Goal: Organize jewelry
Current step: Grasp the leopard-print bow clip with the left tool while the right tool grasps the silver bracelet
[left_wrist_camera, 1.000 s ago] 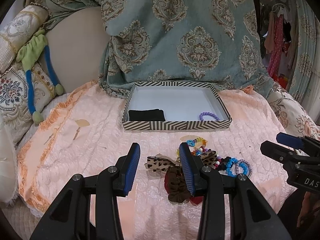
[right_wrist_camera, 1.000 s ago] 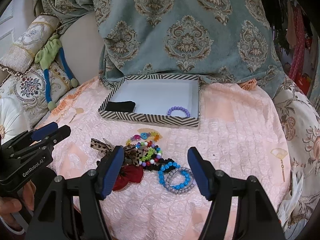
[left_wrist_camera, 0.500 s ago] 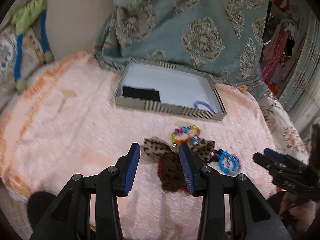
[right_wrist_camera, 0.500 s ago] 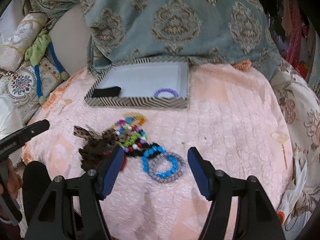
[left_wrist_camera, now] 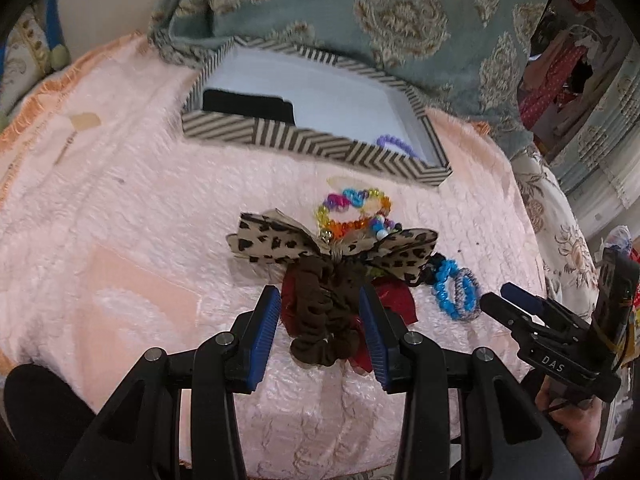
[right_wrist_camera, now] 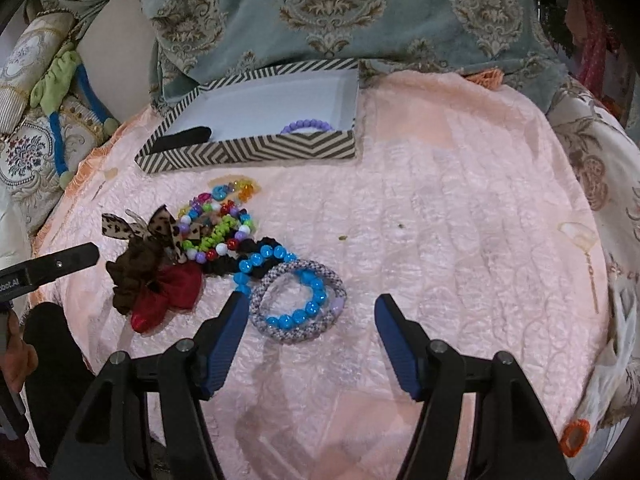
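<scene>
The pink quilted bedspread [right_wrist_camera: 460, 220] carries all items. At far left, a cushion [right_wrist_camera: 28, 152] with a green and blue cord lies against the backrest.

The left hand-held gripper [left_wrist_camera: 320, 320] is apart, its two blue pads flanking the brown scrunchie [left_wrist_camera: 320, 312]; whether the pads touch the fabric cannot be told. The brown scrunchie lies on top of a red scrunchie [left_wrist_camera: 394, 296], and a leopard-print bow [left_wrist_camera: 280, 242] rests just behind both.

Behind the bow lies a multicolour bead bracelet [left_wrist_camera: 352, 208]. A green coil hair tie [right_wrist_camera: 214, 234] and a black scrunchie [right_wrist_camera: 240, 258] sit in the same heap, touching one another.

The striped box [right_wrist_camera: 256, 150] stands behind the heap, near the teal patterned blanket [right_wrist_camera: 340, 8]. Inside it, a black item [right_wrist_camera: 182, 140] lies at the left end and a purple bead bracelet [right_wrist_camera: 306, 126] at the right front corner.

The right hand-held gripper [right_wrist_camera: 308, 336] is wide apart and holds nothing. A blue bead bracelet [right_wrist_camera: 280, 292] and a grey woven bracelet [right_wrist_camera: 298, 300] overlap on the bedspread between and just ahead of its fingers, at the right edge of the heap.
</scene>
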`<act>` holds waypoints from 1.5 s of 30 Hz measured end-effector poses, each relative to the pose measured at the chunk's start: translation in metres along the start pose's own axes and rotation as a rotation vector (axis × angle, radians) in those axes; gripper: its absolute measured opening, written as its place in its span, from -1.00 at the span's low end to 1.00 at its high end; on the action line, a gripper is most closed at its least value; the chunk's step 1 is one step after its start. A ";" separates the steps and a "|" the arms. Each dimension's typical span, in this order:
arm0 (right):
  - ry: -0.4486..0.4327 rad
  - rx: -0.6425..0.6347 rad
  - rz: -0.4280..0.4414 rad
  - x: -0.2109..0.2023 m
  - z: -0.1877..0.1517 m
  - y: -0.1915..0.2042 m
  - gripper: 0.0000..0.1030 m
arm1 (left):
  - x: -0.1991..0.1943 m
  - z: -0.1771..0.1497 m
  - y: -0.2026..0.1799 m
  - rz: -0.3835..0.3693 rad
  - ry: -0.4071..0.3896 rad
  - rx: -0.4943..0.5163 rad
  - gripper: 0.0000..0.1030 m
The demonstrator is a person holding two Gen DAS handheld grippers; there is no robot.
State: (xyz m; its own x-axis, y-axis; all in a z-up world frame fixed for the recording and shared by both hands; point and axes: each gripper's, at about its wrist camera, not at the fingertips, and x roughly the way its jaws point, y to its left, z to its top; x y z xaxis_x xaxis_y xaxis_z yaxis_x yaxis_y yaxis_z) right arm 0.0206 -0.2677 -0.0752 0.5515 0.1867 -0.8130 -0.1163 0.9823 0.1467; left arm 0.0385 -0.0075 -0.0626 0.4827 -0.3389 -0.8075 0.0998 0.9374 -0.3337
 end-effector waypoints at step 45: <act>0.004 0.018 0.155 0.021 0.011 -0.018 -0.86 | -0.041 0.019 0.002 -0.043 -0.148 0.027 -1.00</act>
State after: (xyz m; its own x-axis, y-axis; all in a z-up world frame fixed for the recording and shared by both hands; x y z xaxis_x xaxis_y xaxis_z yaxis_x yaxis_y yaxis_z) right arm 0.0429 -0.2813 -0.0885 0.5243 0.3363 -0.7823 -0.1852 0.9418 0.2807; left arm 0.0350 0.0100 -0.0206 0.5998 -0.3656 -0.7117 0.1456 0.9245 -0.3522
